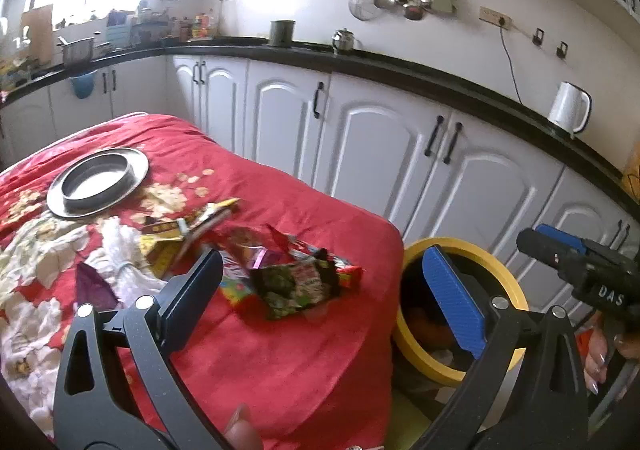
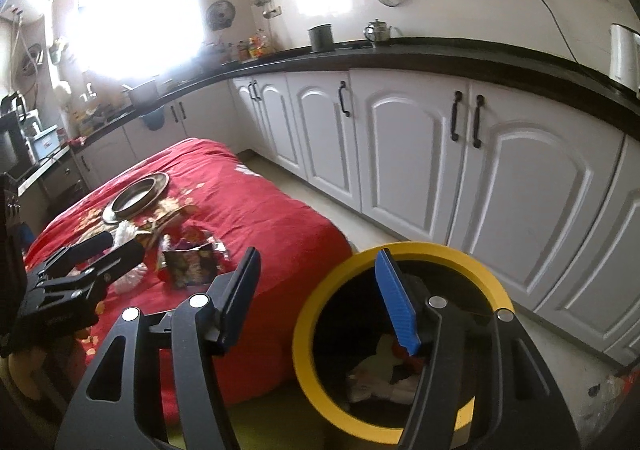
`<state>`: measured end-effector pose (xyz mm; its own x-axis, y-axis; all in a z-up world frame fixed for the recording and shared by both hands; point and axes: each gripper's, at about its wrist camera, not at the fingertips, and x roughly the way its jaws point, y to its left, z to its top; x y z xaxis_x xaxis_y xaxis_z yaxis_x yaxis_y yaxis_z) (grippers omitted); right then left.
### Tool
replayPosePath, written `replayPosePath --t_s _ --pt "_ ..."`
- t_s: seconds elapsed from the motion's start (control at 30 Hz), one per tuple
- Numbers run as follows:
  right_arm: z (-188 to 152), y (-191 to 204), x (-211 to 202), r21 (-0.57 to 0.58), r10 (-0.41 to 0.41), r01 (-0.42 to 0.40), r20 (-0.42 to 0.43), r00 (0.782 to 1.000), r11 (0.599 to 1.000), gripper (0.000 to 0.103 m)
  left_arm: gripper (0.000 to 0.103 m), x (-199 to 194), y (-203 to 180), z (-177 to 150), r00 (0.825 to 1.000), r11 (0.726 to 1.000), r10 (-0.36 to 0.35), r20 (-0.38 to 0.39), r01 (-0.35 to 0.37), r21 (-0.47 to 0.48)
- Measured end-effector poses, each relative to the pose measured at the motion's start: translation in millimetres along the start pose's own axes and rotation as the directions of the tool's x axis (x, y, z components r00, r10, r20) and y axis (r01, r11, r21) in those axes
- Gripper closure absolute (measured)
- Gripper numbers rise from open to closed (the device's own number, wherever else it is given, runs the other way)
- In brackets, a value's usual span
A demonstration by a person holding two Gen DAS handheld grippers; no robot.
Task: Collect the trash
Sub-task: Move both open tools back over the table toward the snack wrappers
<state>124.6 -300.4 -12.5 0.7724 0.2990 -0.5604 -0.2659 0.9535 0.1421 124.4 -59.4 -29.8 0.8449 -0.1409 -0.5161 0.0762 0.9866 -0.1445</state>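
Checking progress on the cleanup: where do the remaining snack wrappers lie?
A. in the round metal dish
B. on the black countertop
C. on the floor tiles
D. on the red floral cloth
D: the crumpled snack wrappers lie on the red floral cloth, beside the yellow-rimmed trash bin.

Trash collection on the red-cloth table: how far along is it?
Partly done. The yellow-rimmed round bin beside the table already holds crumpled scraps. Nothing is in hand: the left gripper and right gripper both stand open and empty. Left: colourful snack wrappers and white tissue lie on the red floral tablecloth.
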Motion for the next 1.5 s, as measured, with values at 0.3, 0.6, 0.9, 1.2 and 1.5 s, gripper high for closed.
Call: replayPosePath --t_s 0.3,0.6,0.9,1.2,1.5 --pt "2 35 8 -0.06 0.061 -0.062 -0.026 0.998 0.996 0.045 0.011 -15 32 5 0.998 0.997 0.061 0.032 -0.059 -0.051" --pt "3 73 22 -0.129 0.137 -0.145 -0.067 0.988 0.981 0.045 0.011 -26 64 6 0.992 0.988 0.119 0.045 -0.114 -0.103" --pt "4 110 35 -0.183 0.191 -0.206 -0.096 0.977 0.961 0.045 0.011 -33 85 7 0.987 0.98 0.15 0.051 -0.142 -0.135" --pt "2 139 58 -0.242 0.243 -0.273 -0.148 0.959 0.931 0.045 0.011 -29 110 -1 0.98 0.968 0.2 0.013 -0.195 -0.161" --pt "2 140 112 -0.28 0.195 -0.258 -0.232 0.953 0.925 0.045 0.011 -11 129 -18 0.973 0.958 0.226 -0.054 -0.232 -0.165"
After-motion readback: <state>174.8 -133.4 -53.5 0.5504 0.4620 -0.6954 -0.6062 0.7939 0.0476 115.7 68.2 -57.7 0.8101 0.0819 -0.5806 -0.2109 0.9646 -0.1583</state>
